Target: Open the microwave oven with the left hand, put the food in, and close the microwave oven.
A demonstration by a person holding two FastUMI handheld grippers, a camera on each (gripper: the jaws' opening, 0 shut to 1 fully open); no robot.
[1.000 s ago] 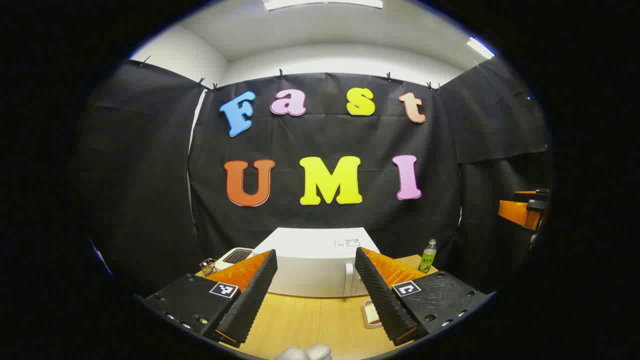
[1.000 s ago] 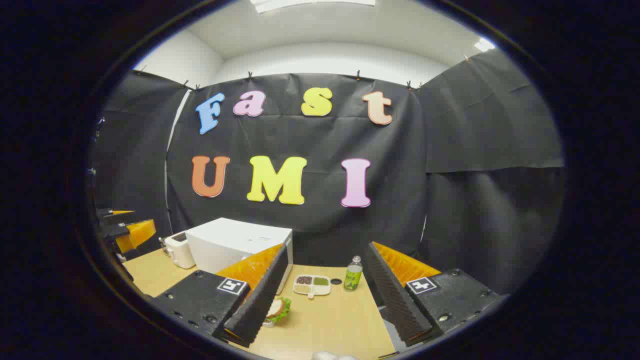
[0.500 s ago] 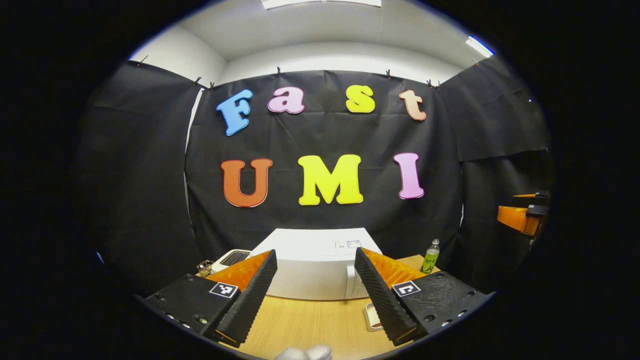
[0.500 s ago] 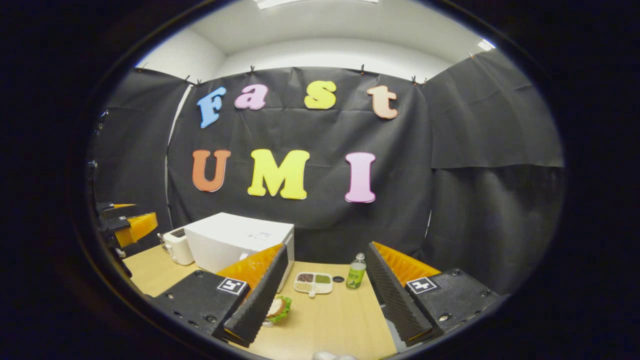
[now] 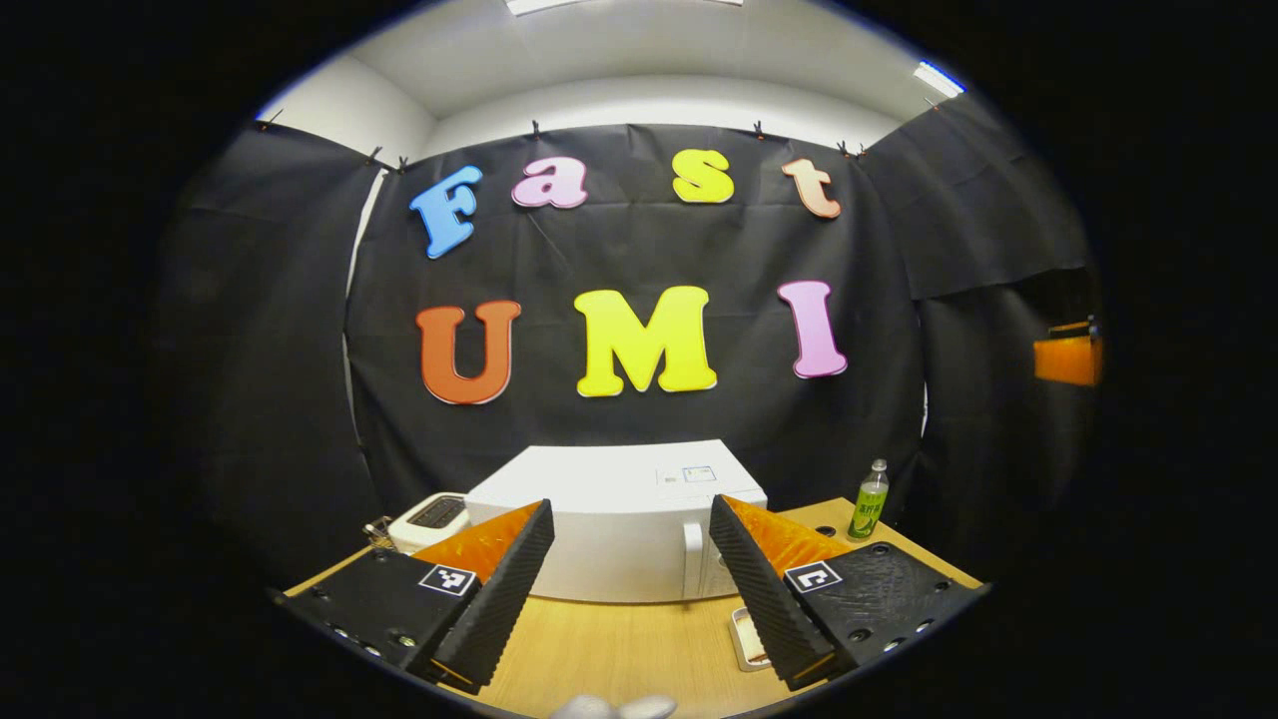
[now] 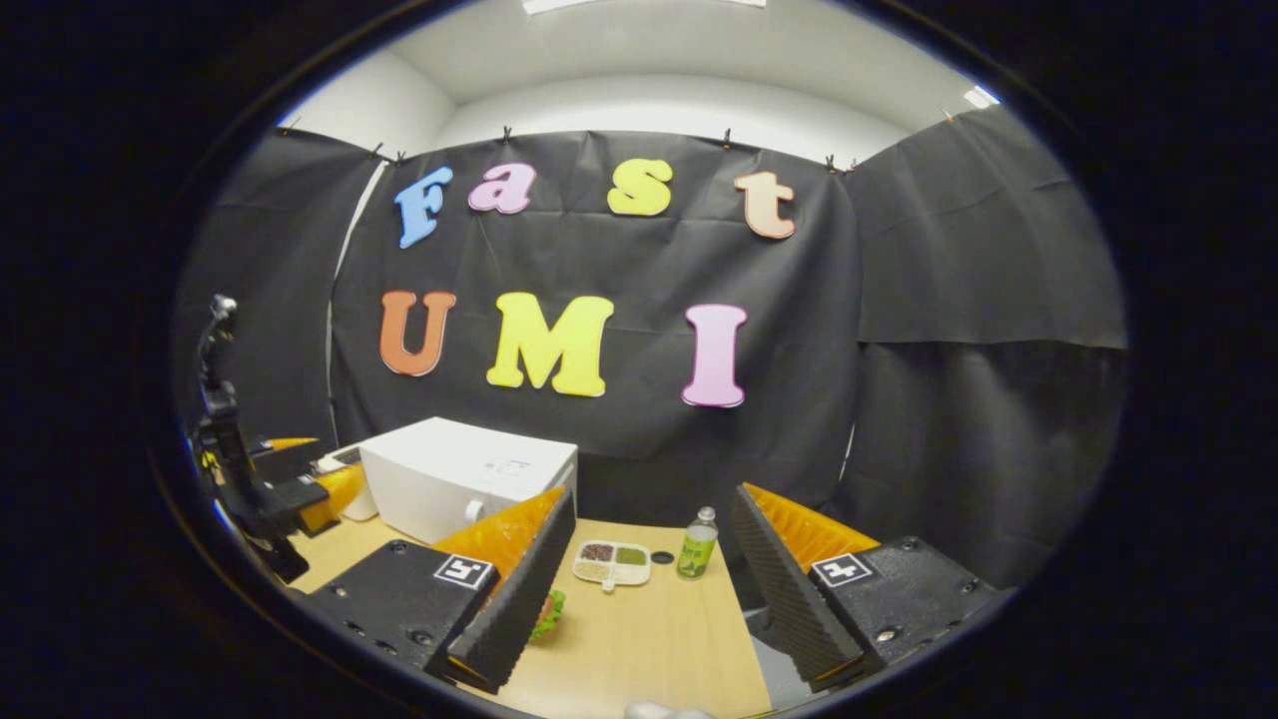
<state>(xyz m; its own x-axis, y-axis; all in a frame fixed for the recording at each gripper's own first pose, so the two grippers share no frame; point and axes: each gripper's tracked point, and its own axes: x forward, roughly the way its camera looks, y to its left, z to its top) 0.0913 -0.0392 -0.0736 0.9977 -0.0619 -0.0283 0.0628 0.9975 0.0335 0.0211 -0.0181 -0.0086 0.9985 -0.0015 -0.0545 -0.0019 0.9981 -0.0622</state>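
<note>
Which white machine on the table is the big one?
The big white box-shaped microwave oven; the small white toaster beside it is lower, with slots on top.

Bare table (image 5: 619, 649) before microwave (image 5: 609, 539) — bottle (image 5: 869, 499) aside right.

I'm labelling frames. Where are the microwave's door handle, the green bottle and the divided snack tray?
White microwave door handle (image 5: 689, 559), left gripper view, mid-bar.
Green plastic bottle (image 6: 693, 554), right gripper view, label.
White divided snack tray (image 6: 611, 564), right gripper view, central divider.
</note>
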